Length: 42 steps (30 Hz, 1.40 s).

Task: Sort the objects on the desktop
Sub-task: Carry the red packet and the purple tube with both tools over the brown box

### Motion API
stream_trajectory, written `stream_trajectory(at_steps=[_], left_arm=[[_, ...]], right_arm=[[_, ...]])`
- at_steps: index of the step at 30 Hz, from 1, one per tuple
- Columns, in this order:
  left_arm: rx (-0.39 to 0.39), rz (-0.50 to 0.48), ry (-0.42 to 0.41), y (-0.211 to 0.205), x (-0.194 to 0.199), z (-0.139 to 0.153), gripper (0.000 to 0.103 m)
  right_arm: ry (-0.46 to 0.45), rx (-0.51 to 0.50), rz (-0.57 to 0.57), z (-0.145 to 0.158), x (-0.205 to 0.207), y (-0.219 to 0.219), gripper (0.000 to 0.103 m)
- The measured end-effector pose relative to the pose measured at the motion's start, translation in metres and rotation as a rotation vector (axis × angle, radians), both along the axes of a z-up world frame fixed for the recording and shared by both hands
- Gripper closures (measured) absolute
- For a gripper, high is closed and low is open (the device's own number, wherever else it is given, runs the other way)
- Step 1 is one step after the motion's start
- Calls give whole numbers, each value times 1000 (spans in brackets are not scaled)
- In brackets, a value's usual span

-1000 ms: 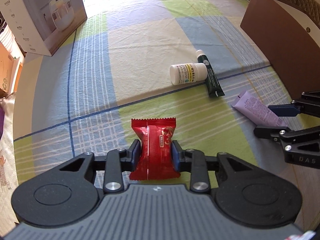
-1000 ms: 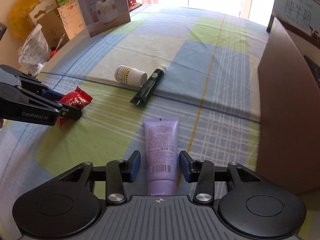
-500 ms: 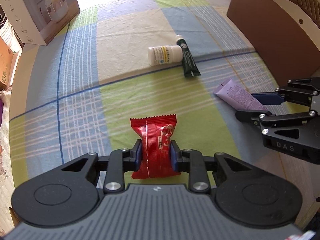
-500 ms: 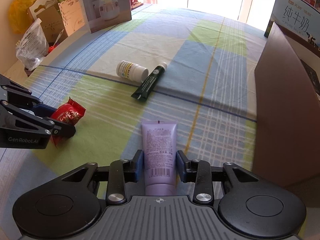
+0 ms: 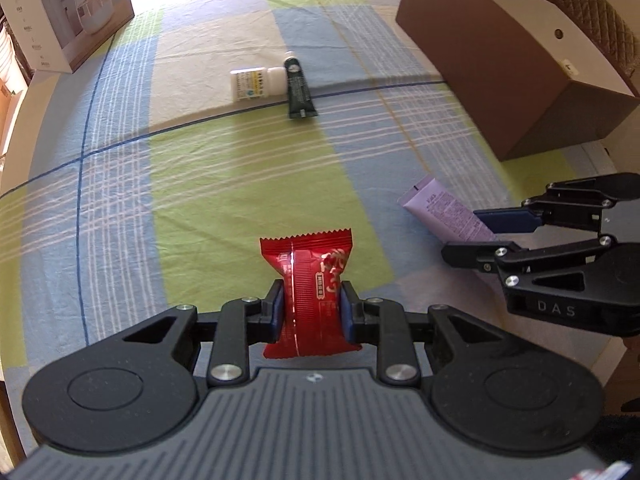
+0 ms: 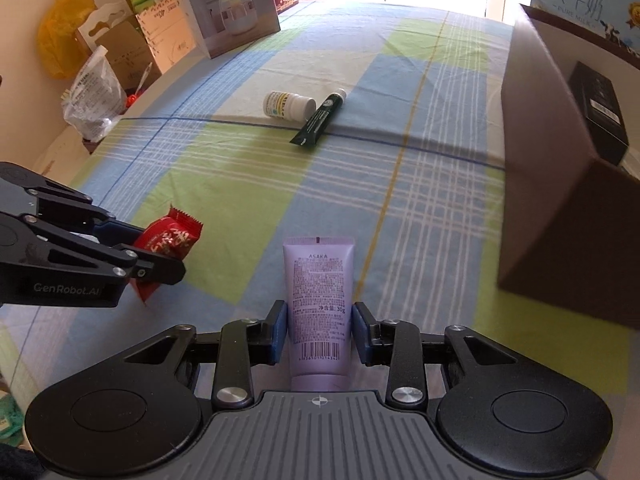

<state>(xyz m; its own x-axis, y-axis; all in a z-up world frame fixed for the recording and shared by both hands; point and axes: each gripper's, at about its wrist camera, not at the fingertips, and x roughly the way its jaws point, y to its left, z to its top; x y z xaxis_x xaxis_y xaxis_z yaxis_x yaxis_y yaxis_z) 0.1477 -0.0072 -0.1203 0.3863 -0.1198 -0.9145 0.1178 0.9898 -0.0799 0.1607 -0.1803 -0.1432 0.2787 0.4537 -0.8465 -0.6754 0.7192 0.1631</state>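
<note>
The left tongs (image 5: 311,307) still pinch the red snack packet (image 5: 310,292), and the right tongs (image 6: 319,332) the purple tube (image 6: 319,312); both are now lifted higher above the tabletop (image 5: 240,184), nearer the brown box (image 5: 500,68).

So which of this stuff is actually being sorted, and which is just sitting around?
Part of the job:
- red snack packet, in the left claw
- purple tube, between the right claw's fingers
- white pill bottle
- dark green tube
- brown box, probably the bin

Just lying about:
- humidifier carton
- yellow bag
- milk carton
</note>
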Motion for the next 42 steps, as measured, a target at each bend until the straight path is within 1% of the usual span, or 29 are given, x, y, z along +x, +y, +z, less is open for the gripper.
stream_trajectory(at_steps=[5, 10, 17, 21, 30, 36, 42], left_arm=[[-7, -21, -38, -23, -5, 17, 81], [-20, -59, -95, -51, -4, 42, 81], [-45, -124, -188, -94, 3, 80, 80], [-53, -162, -227, -120, 10, 95, 80], [-71, -215, -294, -172, 34, 115, 80], [-80, -220, -324, -199, 55, 122, 81], [-82, -228, -336, -226, 77, 122, 80]], right_arm=[[-5, 67, -15, 21, -9, -26, 71], [-24, 125, -42, 44, -14, -54, 71], [-67, 198, -103, 75, -13, -95, 71], [-99, 228, -143, 92, -8, -122, 71], [-171, 285, -236, 126, 16, -182, 71], [-203, 300, -280, 139, 41, -218, 71], [-227, 316, -302, 146, 67, -243, 71]])
